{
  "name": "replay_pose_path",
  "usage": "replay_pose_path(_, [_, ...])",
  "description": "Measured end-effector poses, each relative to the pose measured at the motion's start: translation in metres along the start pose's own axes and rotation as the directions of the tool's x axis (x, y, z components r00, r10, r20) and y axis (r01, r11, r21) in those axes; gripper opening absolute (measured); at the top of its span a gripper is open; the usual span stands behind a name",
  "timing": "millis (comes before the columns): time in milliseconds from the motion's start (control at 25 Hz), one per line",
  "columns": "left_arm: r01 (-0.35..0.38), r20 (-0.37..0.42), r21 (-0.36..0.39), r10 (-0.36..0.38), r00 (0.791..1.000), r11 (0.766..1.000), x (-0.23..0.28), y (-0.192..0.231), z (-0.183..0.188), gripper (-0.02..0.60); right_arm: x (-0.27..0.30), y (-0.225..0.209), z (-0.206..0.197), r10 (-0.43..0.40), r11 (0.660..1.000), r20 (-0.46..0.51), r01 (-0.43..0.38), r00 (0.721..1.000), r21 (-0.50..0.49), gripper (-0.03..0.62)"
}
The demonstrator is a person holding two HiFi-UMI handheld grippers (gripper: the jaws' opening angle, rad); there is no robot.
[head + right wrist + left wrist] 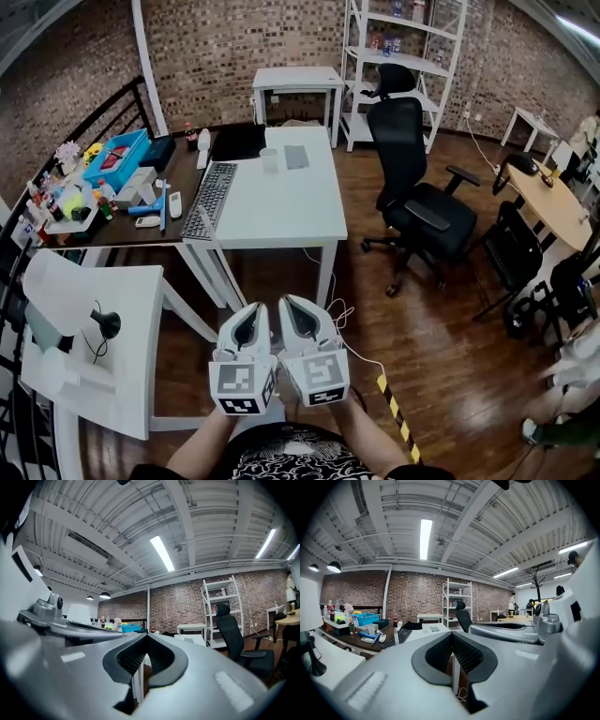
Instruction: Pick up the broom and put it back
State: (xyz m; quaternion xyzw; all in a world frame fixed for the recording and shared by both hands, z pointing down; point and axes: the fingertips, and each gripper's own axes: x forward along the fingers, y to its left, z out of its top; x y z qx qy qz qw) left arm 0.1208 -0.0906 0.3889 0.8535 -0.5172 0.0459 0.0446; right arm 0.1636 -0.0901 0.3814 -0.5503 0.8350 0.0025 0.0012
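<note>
Ok so, counting stuff: two grippers, the left gripper [254, 311] and the right gripper [290, 304], held side by side and nearly touching, low in the head view. Both are clenched tight with nothing between the pads; each gripper view shows its jaws meeting. I honestly can't spot the broom in any of the three views. Furniture: one white desk [281, 211] with one keyboard [208, 199] and one cup [269, 157] on it, one dark wooden desk [127, 236] butted against its left side with one blue bin [117, 157] and a bunch of small clutter, one small white table [297, 79] against the brick wall [206, 47], one white shelf unit [405, 66], one black office chair [412, 178], one round wooden table [555, 204] at the right, and one more white table [117, 375] at lower left. The wood floor [441, 356] is dark and shiny, with one yellow-and-black striped strip [397, 418] near the person.
</note>
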Motion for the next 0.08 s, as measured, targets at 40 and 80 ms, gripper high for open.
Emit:
replay_pose_path(40, [0.001,0.000,-0.001,-0.001,1.000,1.000,-0.0019,-0.0018,-0.0008,0.005,-0.0023,0.0009,-0.0005,0.002,1.000,-0.002,-0.002,1.000,-0.002,0.000])
replay_pose_path(80, [0.001,-0.001,-0.002,-0.001,1.000,1.000,-0.0039,-0.0035,-0.0015,0.005,-0.0046,0.0019,-0.0010,0.004,1.000,-0.005,-0.004,1.000,-0.004,0.000])
